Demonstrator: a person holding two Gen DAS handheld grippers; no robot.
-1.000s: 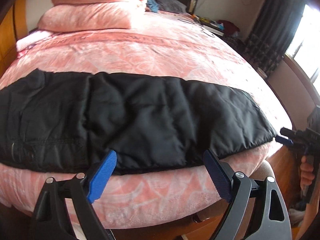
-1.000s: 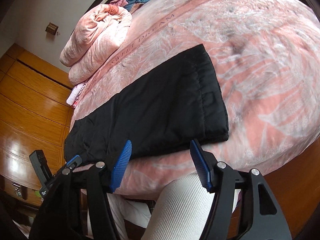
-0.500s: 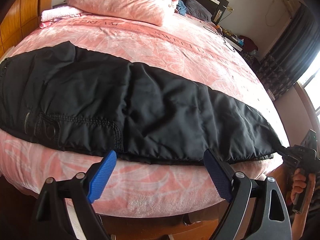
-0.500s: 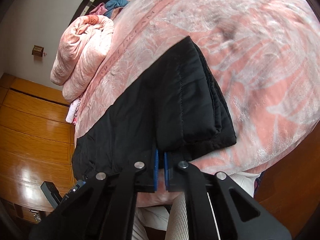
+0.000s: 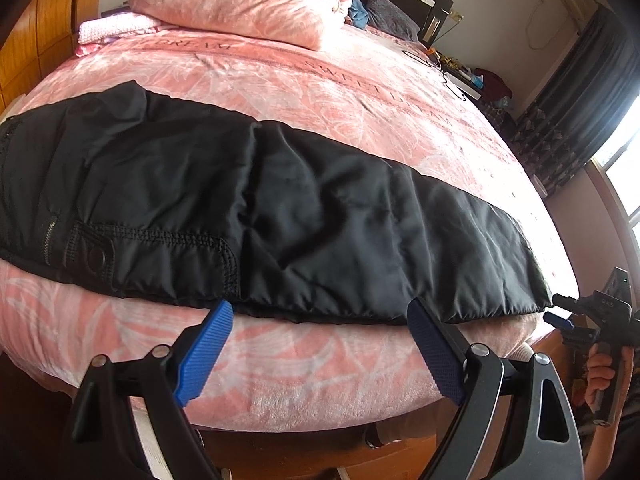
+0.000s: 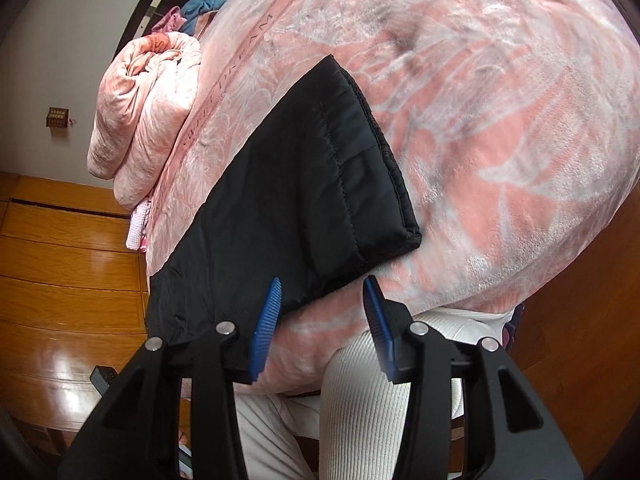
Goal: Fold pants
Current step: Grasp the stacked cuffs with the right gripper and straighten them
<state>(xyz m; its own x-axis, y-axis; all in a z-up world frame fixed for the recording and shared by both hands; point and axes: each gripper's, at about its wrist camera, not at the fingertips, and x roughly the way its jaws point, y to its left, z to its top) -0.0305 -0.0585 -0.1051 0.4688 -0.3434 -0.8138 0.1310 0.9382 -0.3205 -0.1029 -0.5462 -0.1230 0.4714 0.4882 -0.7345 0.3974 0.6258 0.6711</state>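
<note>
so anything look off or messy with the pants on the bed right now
Nothing damaged or spilled. The black pants lie lengthwise along the near edge of the pink bed, rumpled through the middle. Both the left gripper and right gripper are open and hold nothing.

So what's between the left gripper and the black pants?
Only bare pink blanket lies between the left gripper and black pants, in the left wrist view.

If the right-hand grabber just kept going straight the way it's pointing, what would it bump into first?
Most likely the near edge of the black pants by the cuff end, lying on the pink bedspread. The right gripper is open, just short of that edge; depth is hard to judge, so it might touch the bedspread first.
</note>
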